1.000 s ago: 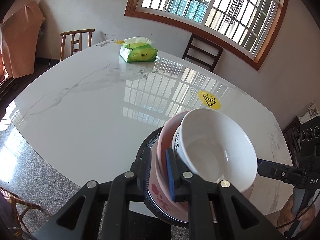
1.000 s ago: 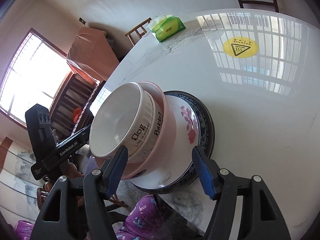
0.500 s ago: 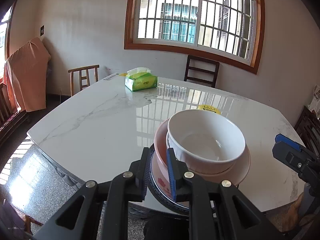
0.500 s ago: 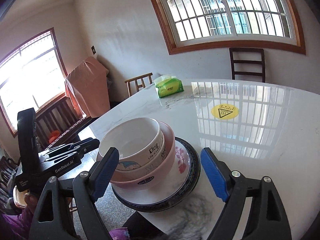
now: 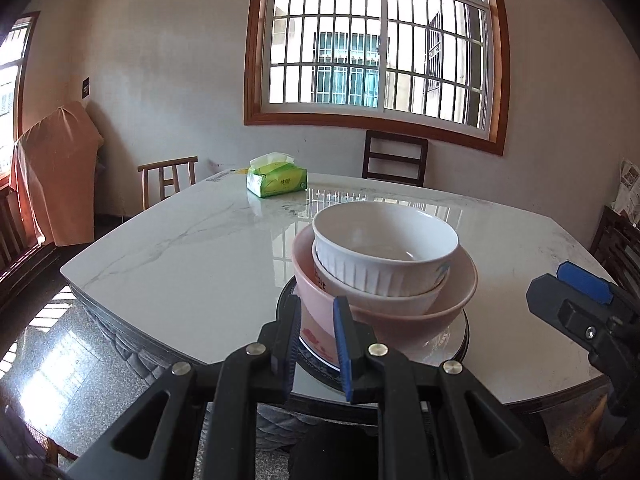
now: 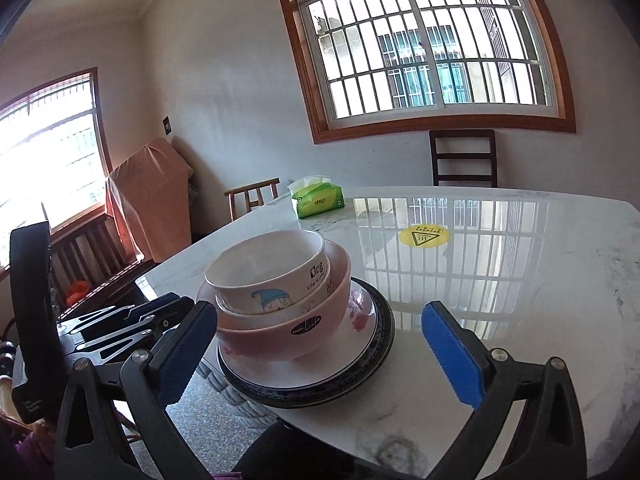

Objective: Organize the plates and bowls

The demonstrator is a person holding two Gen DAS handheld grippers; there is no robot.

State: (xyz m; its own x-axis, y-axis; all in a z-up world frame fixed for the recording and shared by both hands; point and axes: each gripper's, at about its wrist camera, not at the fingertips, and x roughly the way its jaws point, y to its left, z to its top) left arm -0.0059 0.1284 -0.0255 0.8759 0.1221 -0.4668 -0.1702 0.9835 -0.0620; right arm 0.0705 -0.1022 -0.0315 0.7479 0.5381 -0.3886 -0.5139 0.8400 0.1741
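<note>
- The right gripper (image 6: pixel 320 344) is opening its blue-padded jaws wide, nothing pressed between them.
- A white ceramic cartoon-printed bowl (image 6: pixel 272 276) nests in a second white bowl (image 6: pixel 316 300), inside a pink bowl (image 6: pixel 304 328).
- They sit on a white floral plate (image 6: pixel 320 372) atop a dark-rimmed plate (image 6: pixel 384 344).
- The stack stands at the near edge of the glossy white marble table (image 6: pixel 520 300).
- The left gripper (image 6: pixel 160 312) reaches the stack's left side.
</note>
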